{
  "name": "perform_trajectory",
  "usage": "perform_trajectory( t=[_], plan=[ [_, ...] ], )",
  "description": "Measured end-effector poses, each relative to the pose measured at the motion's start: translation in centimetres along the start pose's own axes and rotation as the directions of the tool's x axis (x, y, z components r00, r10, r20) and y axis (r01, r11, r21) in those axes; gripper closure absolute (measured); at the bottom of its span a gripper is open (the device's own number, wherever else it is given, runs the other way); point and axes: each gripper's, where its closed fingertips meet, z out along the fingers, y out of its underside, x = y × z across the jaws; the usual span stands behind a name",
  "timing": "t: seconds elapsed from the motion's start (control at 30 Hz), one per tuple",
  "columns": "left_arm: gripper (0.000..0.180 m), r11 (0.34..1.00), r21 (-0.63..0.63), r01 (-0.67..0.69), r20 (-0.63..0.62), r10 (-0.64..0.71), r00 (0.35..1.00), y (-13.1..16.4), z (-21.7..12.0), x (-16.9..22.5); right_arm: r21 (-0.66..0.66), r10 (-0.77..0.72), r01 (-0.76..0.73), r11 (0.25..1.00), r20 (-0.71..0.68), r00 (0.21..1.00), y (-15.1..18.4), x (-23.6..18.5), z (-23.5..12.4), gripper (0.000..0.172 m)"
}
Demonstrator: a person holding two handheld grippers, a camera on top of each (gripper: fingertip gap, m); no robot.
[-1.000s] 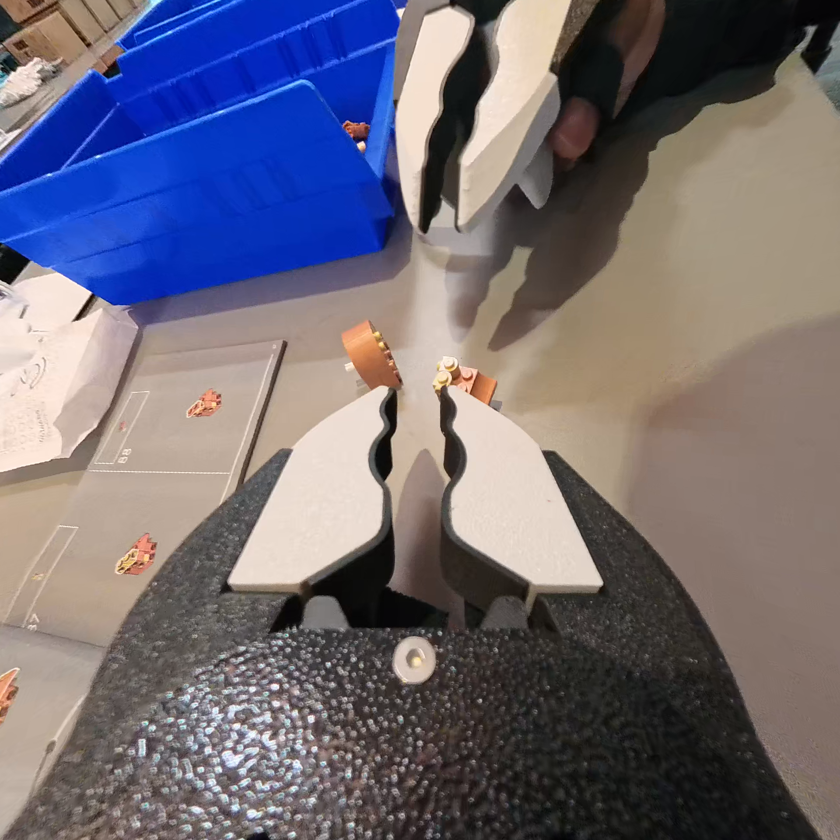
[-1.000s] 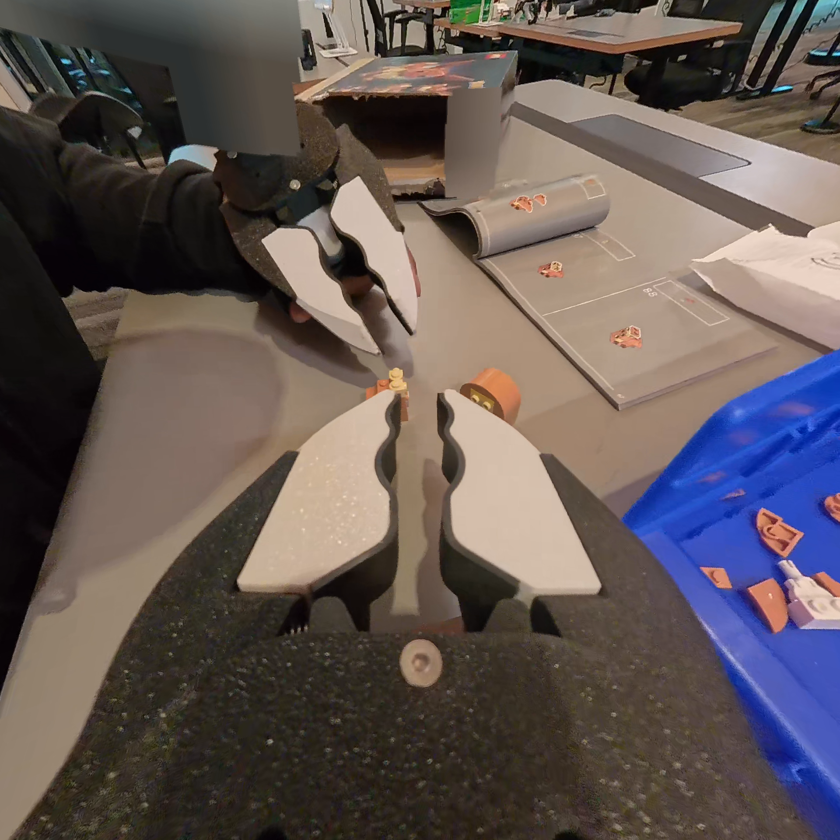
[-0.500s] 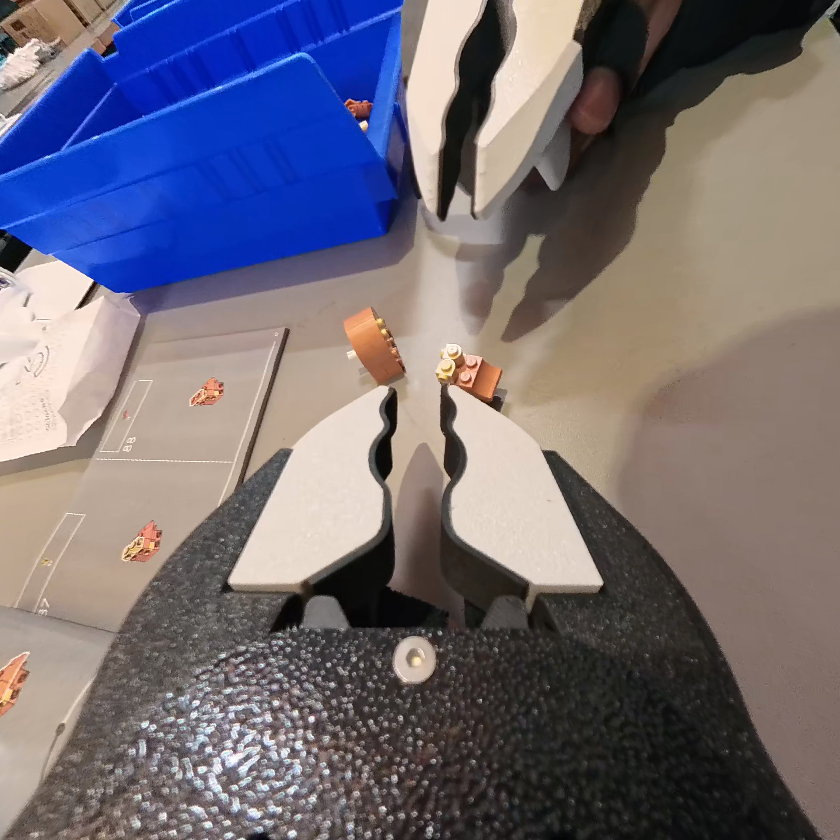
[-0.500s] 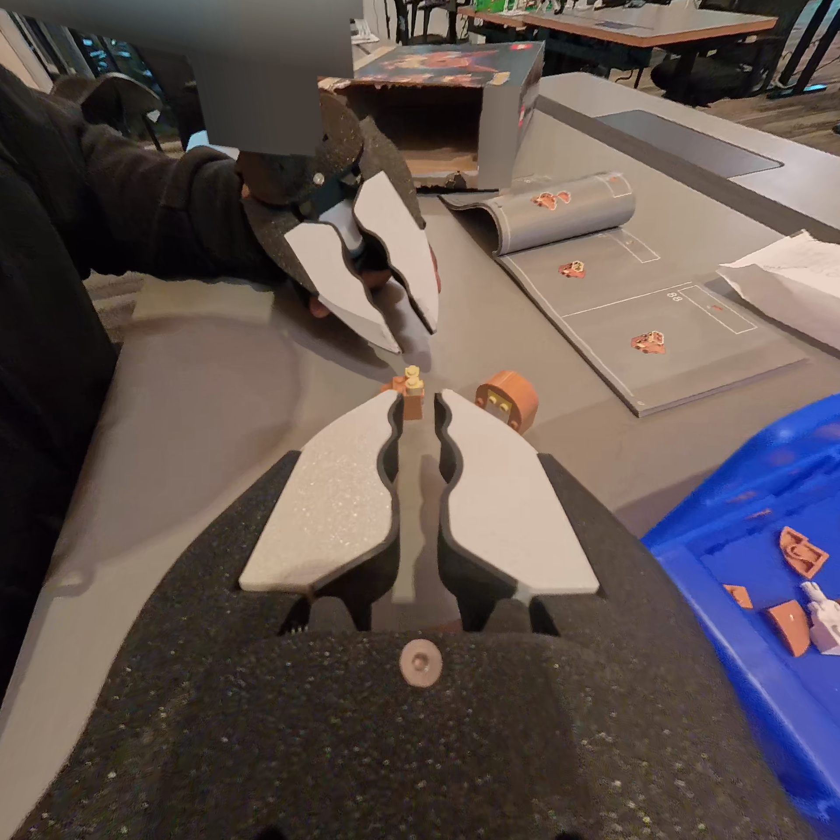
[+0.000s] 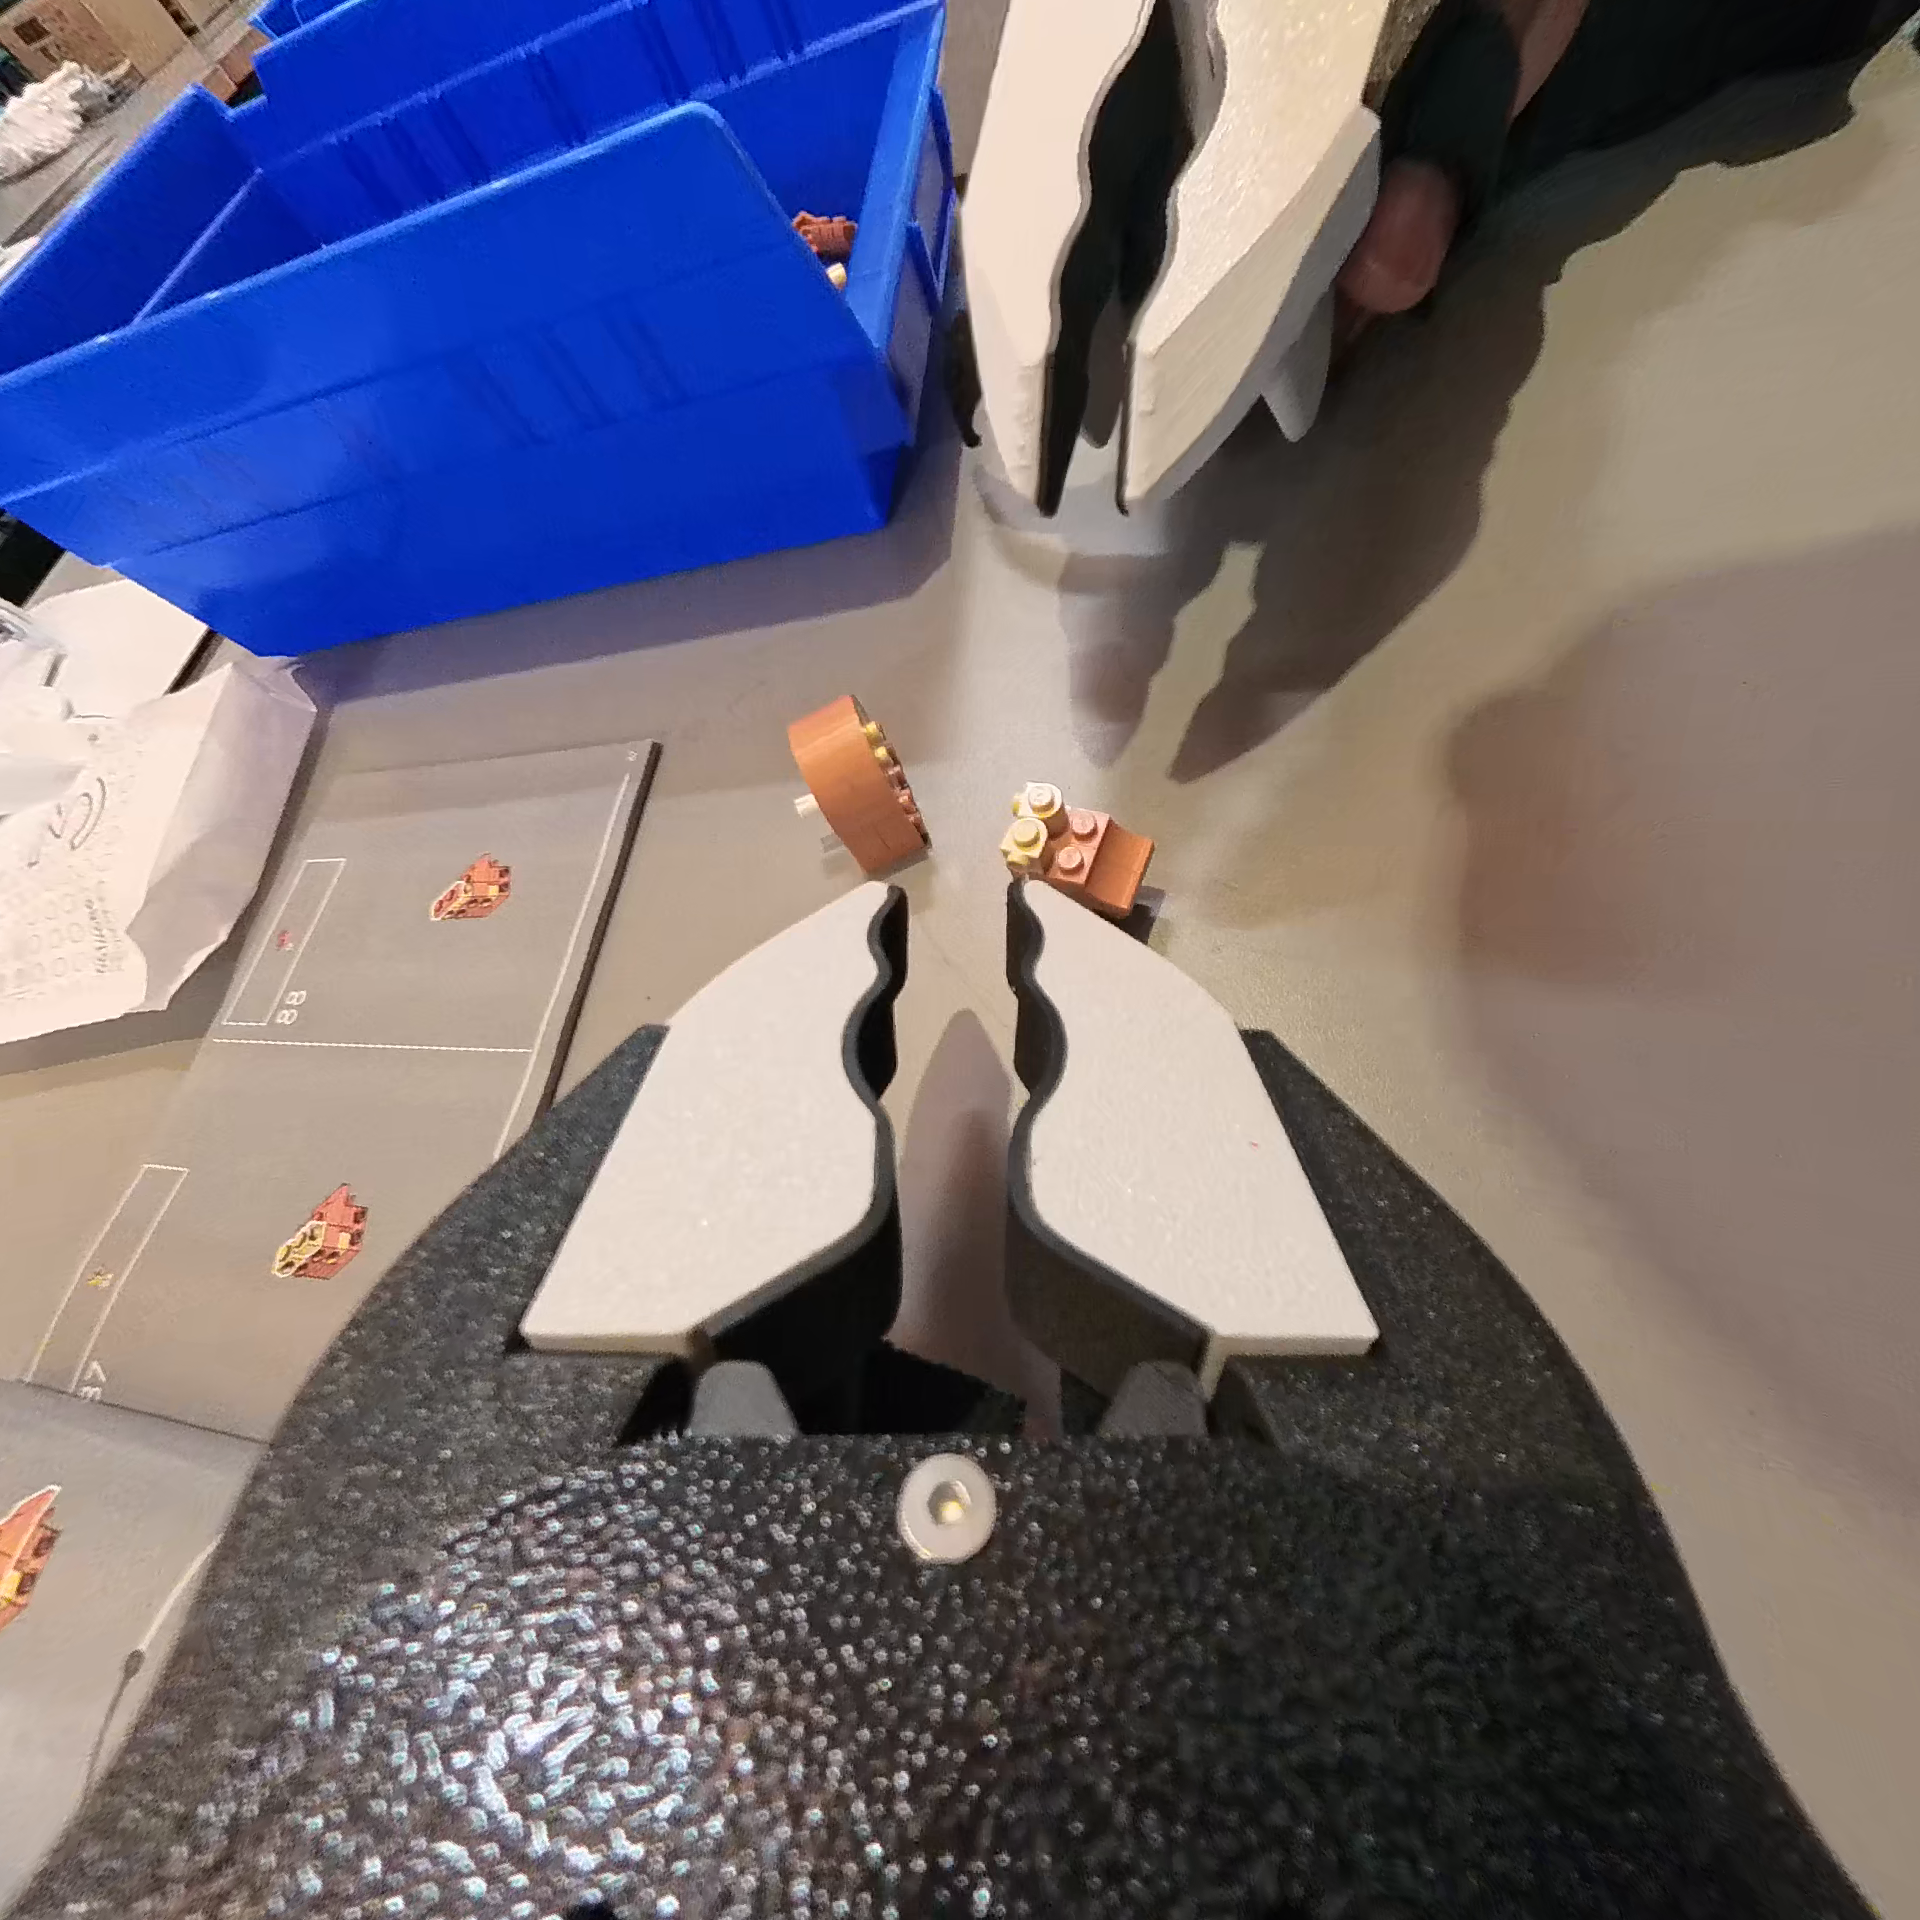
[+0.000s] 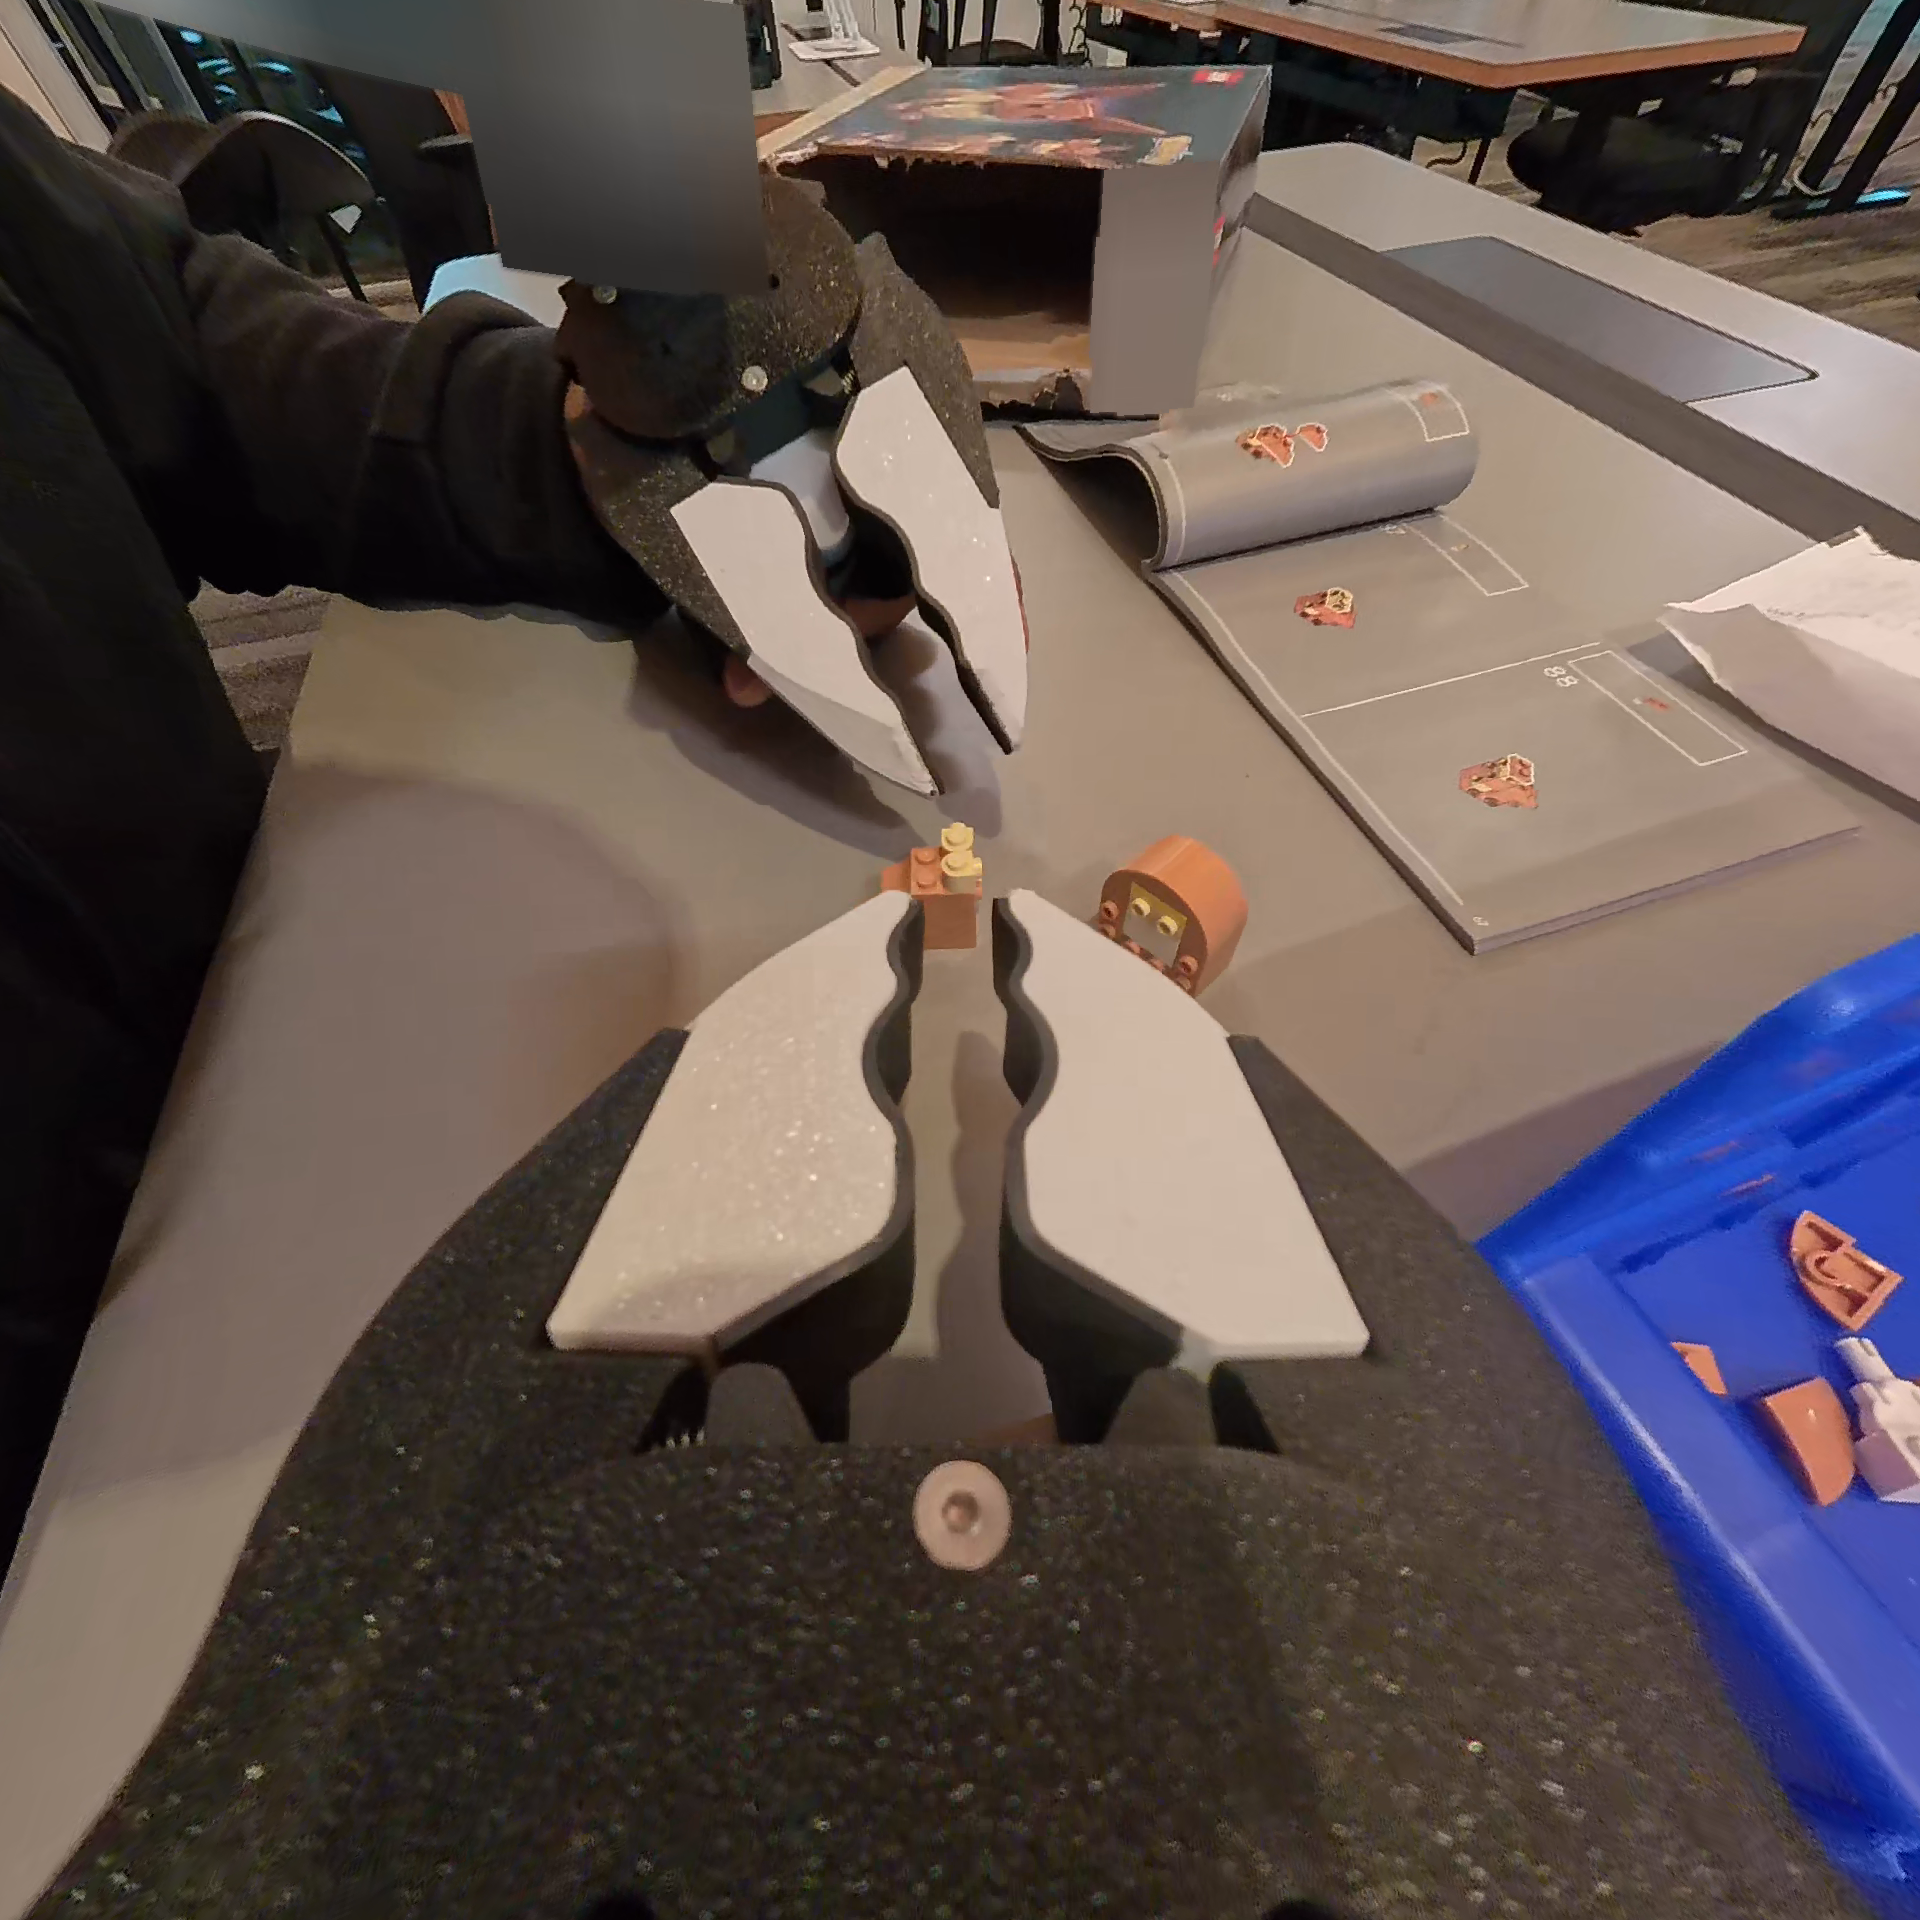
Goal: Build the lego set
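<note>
Both held low and tilted down over the table: left gripper point(image 5: 956, 904) and right gripper point(image 6: 956, 914) slightly apart, nothing gripped

A smooth grey tabletop point(image 6: 436, 935) is seen across both views, marked by soft shadows under even indoor light. In the right wrist view, wooden-topped desks point(image 6: 1507, 31) on dark legs are found at one o'clock, with black office chairs point(image 6: 1621, 156) beneath them. A patterned carpet floor point(image 6: 1849, 270) is visible at two o'clock. A dark recessed rectangular panel point(image 6: 1600, 312) is set into the tabletop there.
</note>
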Motion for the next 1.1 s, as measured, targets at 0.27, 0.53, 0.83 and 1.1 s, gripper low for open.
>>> perform_trajectory(
  t=[0.27, 0.53, 0.83, 1.1],
  plan=[
    [0.163, 1.0, -0.003, -0.004, -0.001, 0.004, 1.0, 0.01, 0.03, 0.08, -0.001, -0.011, 0.011, 1.0, -0.003, 1.0, 0.02, -0.1, 0.03, 0.16],
    [0.163, 1.0, -0.006, -0.015, 0.0, 0.015, 1.0, 0.06, 0.02, 0.17, -0.006, -0.011, 0.011, 1.0, -0.002, 1.0, 0.07, -0.13, 0.11, 0.159],
    [0.163, 1.0, -0.006, -0.017, 0.001, 0.017, 1.0, 0.06, 0.01, 0.2, -0.01, -0.017, 0.017, 1.0, -0.001, 1.0, 0.13, -0.24, 0.16, 0.159],
    [0.163, 1.0, -0.007, -0.02, 0.002, 0.02, 1.0, 0.05, 0.03, 0.22, -0.01, -0.019, 0.019, 1.0, -0.002, 1.0, 0.13, -0.26, 0.19, 0.159]
  ],
)
